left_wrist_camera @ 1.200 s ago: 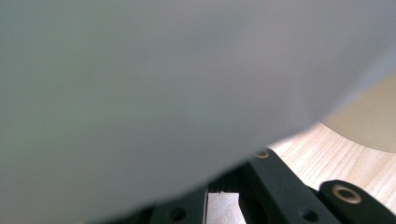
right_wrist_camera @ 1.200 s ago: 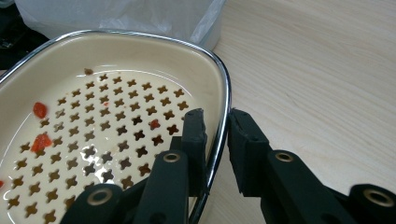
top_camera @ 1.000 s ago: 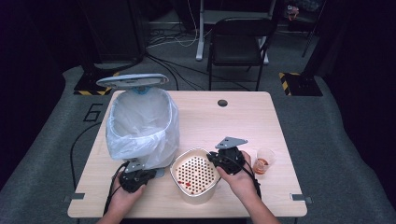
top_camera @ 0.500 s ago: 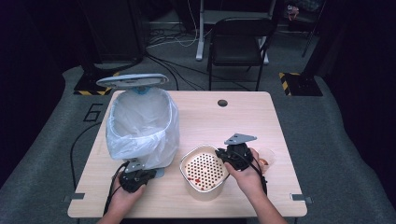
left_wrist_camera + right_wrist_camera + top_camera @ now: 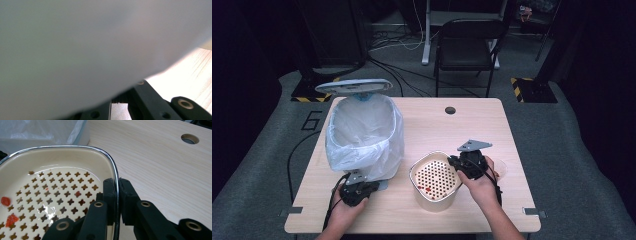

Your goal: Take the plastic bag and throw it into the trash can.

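A cream basket [image 5: 434, 181] with a perforated floor stands on the wooden table [image 5: 447, 130], right of a bin lined with a white plastic bag [image 5: 364, 135]. Small red scraps [image 5: 5, 201] lie on the basket's [image 5: 62, 167] holed floor. My right gripper [image 5: 117, 185] is shut on the basket's right rim, one jaw inside the wall and one outside; in the high view the right gripper [image 5: 458, 163] sits at that rim. My left gripper [image 5: 357, 192] rests at the bin's near base. The white bag [image 5: 87, 45] hides that gripper's jaw tips in the left gripper view.
The bin's grey lid [image 5: 354, 86] stands open at the back. A small pale cup [image 5: 500, 168] sits just right of my right hand. A round cable hole [image 5: 450, 110] lies at the table's far edge, with a black chair [image 5: 467, 47] beyond it.
The right gripper and the basket have shifted to the right, away from the bin. The left gripper has stayed at the bin's base.
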### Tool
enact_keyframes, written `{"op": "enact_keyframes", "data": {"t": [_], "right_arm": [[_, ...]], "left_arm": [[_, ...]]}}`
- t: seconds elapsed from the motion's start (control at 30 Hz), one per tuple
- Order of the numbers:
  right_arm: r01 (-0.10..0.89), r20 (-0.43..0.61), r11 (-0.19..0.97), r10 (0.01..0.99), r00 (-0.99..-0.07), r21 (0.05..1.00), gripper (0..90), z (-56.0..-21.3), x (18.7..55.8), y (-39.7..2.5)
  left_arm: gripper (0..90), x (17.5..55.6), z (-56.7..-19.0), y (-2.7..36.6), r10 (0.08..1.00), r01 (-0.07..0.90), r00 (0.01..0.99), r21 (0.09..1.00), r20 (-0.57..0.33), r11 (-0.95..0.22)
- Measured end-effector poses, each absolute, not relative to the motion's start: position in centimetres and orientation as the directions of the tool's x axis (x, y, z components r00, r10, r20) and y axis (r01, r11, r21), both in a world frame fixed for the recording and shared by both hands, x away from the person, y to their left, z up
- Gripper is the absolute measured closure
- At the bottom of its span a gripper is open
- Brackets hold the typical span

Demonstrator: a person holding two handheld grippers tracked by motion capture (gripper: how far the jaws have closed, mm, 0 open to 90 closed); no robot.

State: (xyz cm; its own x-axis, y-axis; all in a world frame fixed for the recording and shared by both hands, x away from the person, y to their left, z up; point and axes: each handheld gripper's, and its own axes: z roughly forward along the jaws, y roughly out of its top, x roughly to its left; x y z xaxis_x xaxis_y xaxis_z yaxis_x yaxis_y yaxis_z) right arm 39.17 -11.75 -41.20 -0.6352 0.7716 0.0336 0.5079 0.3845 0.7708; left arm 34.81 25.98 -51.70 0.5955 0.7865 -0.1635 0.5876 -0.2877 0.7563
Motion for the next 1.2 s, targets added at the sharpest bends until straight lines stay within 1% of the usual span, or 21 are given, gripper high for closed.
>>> {"op": "enact_keyframes", "data": {"t": [0.23, 0.33, 0.53, 0.73, 0.87, 1.0, 1.2], "right_arm": [[0.521, 0.04, 0.372, 0.785, -0.619, 0.769, 83.1, -41.2, 39.2, -12.5], [0.514, 0.054, 0.35, 0.786, -0.616, 0.783, 67.5, -40.9, 39.0, -12.8], [0.505, 0.064, 0.301, 0.809, -0.584, 0.809, 48.5, -39.4, 38.5, -14.2], [0.495, 0.057, 0.255, 0.845, -0.531, 0.831, 35.3, -38.6, 38.0, -16.6], [0.507, 0.043, 0.232, 0.88, -0.473, 0.83, 24.2, -39.0, 37.8, -18.6], [0.511, 0.032, 0.221, 0.898, -0.44, 0.831, 16.3, -39.6, 37.5, -20.1], [0.506, 0.008, 0.23, 0.906, -0.424, 0.832, 11.7, -41.0, 37.2, -21.2]], "left_arm": [[90.0, 34.8, -51.7, 26.0, 0.785, 0.586, 0.597, 0.758, -0.165, -0.286], [90.0, 34.8, -51.7, 26.0, 0.786, 0.587, 0.596, 0.758, -0.165, -0.286], [90.0, 34.8, -51.7, 26.0, 0.786, 0.586, 0.596, 0.758, -0.165, -0.286], [90.0, 34.8, -51.7, 26.0, 0.787, 0.588, 0.595, 0.756, -0.163, -0.288], [90.0, 34.8, -51.7, 26.0, 0.787, 0.588, 0.595, 0.756, -0.163, -0.288], [90.0, 34.8, -51.7, 26.0, 0.787, 0.588, 0.595, 0.755, -0.163, -0.289], [90.0, 34.8, -51.7, 26.0, 0.788, 0.59, 0.595, 0.753, -0.161, -0.291]]}}
